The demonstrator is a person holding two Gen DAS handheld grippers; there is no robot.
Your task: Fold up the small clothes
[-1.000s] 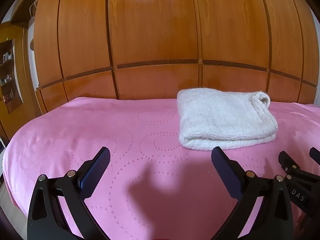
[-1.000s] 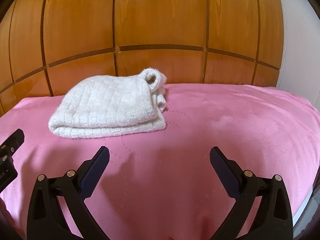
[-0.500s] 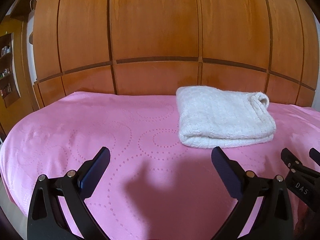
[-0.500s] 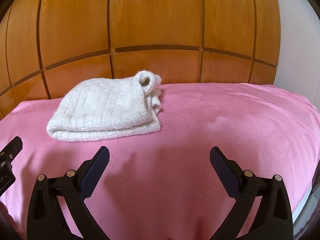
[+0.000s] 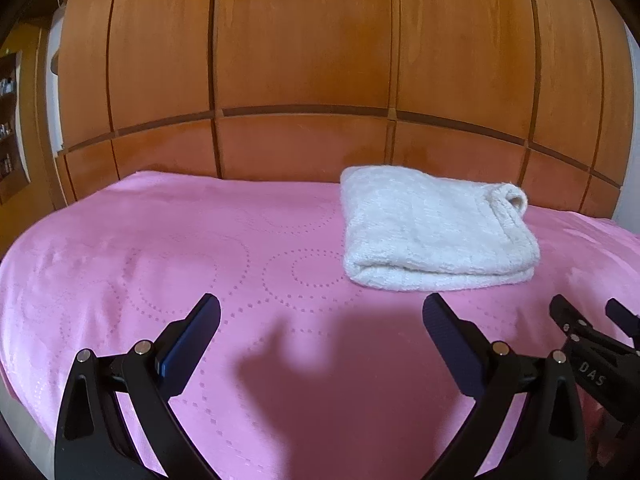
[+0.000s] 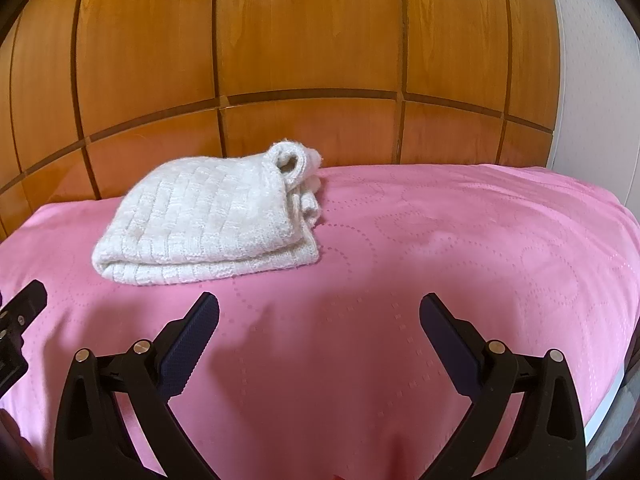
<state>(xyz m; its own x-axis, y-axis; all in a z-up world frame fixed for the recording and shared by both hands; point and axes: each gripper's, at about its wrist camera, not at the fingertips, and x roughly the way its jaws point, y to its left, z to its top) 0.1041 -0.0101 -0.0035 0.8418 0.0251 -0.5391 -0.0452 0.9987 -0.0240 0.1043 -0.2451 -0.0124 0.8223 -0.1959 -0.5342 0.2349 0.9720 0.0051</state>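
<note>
Folded white knit [image 5: 436, 232] on pink bedspread [image 5: 200, 248] (both claws spread, empty).

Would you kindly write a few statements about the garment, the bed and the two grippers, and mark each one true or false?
1. The white knitted garment lies folded on the pink bedspread. True.
2. The left gripper is shut on the garment. False: it is open and empty.
3. The right gripper is open, clear of the garment. True.
4. The wall behind the bed is tiled blue. False: wooden panels stand there.
</note>
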